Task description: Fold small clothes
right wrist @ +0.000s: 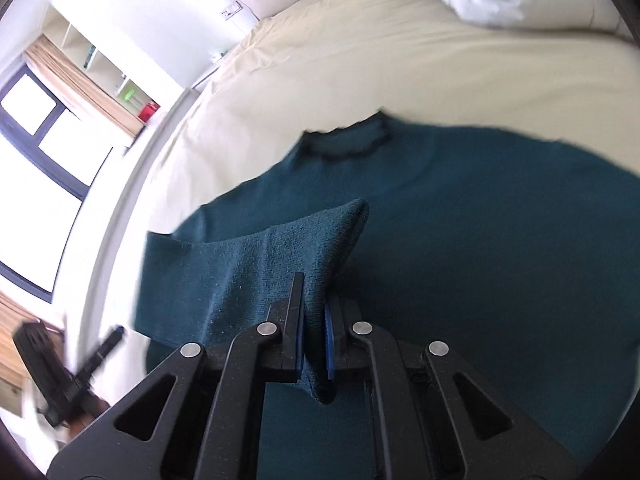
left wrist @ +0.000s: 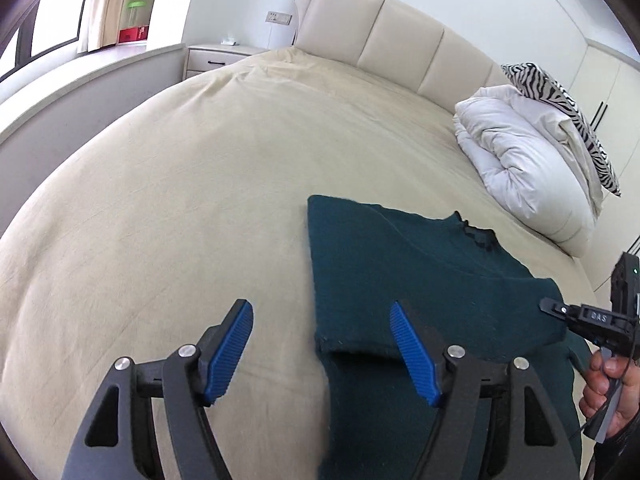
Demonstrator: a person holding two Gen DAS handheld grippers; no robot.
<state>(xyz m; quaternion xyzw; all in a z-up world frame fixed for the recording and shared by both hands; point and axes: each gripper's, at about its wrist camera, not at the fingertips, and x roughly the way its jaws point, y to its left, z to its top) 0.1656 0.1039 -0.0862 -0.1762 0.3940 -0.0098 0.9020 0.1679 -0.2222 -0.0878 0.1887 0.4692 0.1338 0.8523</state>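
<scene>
A dark teal knit sweater (left wrist: 400,272) lies on the cream bed, its neckline (right wrist: 344,148) toward the headboard. My left gripper (left wrist: 322,312) is open and empty, its blue pads (left wrist: 230,352) straddling the sweater's left edge just above the bed. My right gripper (right wrist: 314,304) is shut on a fold of the sweater, a sleeve (right wrist: 256,264), and holds it lifted over the sweater's body. The right gripper also shows at the right edge of the left wrist view (left wrist: 552,306), held by a hand. The left gripper shows blurred at the lower left of the right wrist view (right wrist: 116,332).
The cream bedsheet (left wrist: 200,184) spreads wide to the left and beyond the sweater. A white duvet bundle (left wrist: 520,160) and a zebra pillow (left wrist: 560,104) lie at the right by the padded headboard (left wrist: 380,32). A nightstand (left wrist: 216,56) and window ledge stand at the left.
</scene>
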